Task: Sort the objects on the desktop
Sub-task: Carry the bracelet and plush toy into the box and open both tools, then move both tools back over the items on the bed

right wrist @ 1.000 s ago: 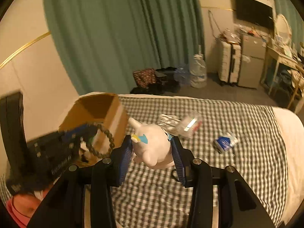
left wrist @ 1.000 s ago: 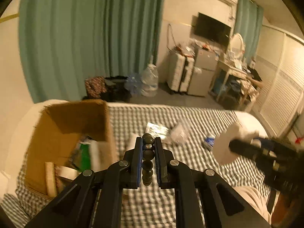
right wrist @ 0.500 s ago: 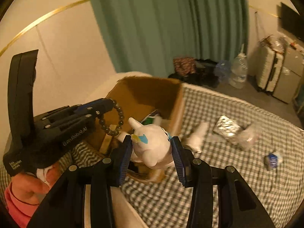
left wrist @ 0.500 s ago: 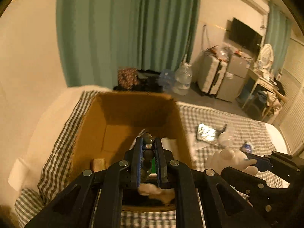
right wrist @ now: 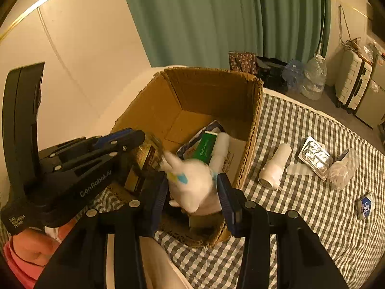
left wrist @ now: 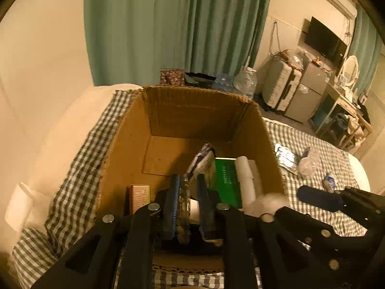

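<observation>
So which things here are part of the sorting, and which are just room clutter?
In the job:
- cardboard box
- white toy between the opening right gripper
- bead bracelet between the opening left gripper
- white tube, foil pack

Just lying about:
- water jug
- suitcase
- television

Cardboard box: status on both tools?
Left tool opening, bead bracelet loose between jaws, over cardboard box. Right tool around white toy, blurred, grip unclear. Box opening unobstructed.
</observation>
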A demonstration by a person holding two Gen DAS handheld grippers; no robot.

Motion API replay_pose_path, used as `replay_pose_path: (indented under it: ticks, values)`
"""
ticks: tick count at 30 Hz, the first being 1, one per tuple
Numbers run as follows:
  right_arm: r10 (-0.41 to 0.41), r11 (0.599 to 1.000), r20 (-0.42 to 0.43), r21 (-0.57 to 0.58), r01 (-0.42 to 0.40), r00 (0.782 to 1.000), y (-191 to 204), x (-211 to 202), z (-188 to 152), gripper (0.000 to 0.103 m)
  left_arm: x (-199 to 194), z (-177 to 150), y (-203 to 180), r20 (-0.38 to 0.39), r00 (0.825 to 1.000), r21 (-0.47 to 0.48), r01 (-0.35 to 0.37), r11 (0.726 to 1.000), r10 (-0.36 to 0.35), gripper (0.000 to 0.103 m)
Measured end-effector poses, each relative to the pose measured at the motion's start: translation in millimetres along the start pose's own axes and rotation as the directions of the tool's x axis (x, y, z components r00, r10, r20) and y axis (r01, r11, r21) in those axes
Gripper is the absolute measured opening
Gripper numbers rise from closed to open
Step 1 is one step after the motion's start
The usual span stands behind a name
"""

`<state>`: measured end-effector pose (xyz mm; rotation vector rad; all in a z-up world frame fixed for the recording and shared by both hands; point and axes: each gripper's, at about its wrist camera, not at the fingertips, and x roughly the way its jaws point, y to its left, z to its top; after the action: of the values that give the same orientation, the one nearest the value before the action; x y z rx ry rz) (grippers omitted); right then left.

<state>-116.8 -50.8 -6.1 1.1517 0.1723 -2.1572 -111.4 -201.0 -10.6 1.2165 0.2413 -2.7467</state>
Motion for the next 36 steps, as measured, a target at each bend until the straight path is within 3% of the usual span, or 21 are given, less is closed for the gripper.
replay_pose_path:
  ticks: [1,2,3,5,8,10,18,20,26,30,36]
  values:
    - [0.006,1.0,0.005,0.005,-0.006,1.0,-0.7,-1.1,0.4,0.052,-0.9,-0.1,0.5,-0.001,1.0,-0.002,-0.007,1.0,0.007,0.044]
    - [0.005,1.0,0.011,0.006,-0.005,1.0,-0.8,-2.8,0.9,0.054,-2.1,-0.1,1.3,0.005,1.0,-0.006,-0.01,1.0,0.01,0.062]
    - [-0.003,1.0,0.023,0.008,0.003,1.0,-1.5,-5.8,1.1,0.054,-4.9,-0.2,1.5,0.017,1.0,-0.011,-0.013,1.0,0.013,0.069]
    - [-0.013,1.0,0.036,0.011,0.013,0.999,-4.3,-10.1,1.7,0.055,-10.1,-0.5,1.0,0.033,0.999,-0.016,-0.022,1.0,0.023,0.07]
    - [-0.043,0.998,0.071,0.038,0.04,0.997,-14.7,-23.0,1.7,0.055,-16.2,-0.3,-3.7,0.033,0.999,-0.015,-0.026,1.0,0.027,0.081]
    - [-0.06,0.996,0.084,0.063,0.055,0.995,-26.6,-32.9,1.7,0.055,-22.9,-0.2,-10.9,0.045,0.999,-0.013,-0.025,1.0,0.026,0.084]
    - [-0.214,0.959,0.164,0.222,0.175,0.963,-104.7,-100.6,-19.7,0.058,-44.5,-11.7,-83.3,0.047,0.996,0.041,0.076,0.996,-0.078,0.101]
    - [-0.275,0.938,0.172,0.264,0.224,0.946,-127.8,-120.6,-29.8,0.063,-43.6,-19.3,-108.9,0.033,0.993,0.069,0.11,0.991,-0.113,0.102]
    - [-0.387,0.872,0.154,0.382,0.307,0.909,-190.5,-158.4,-69.7,0.063,-11.3,-60.3,-196.0,-0.079,0.978,0.147,0.201,0.968,-0.191,0.103]
    - [-0.415,0.842,0.127,0.43,0.327,0.901,-222.5,-164.5,-94.8,0.063,23.0,-91.3,-242.2,-0.171,0.971,0.202,0.198,0.959,-0.165,0.103]
    - [-0.448,0.792,0.081,0.497,0.353,0.89,-263.6,-160.1,-126.3,0.063,60.4,-119.4,-281.4,-0.218,0.969,0.261,0.175,0.949,-0.118,0.103]
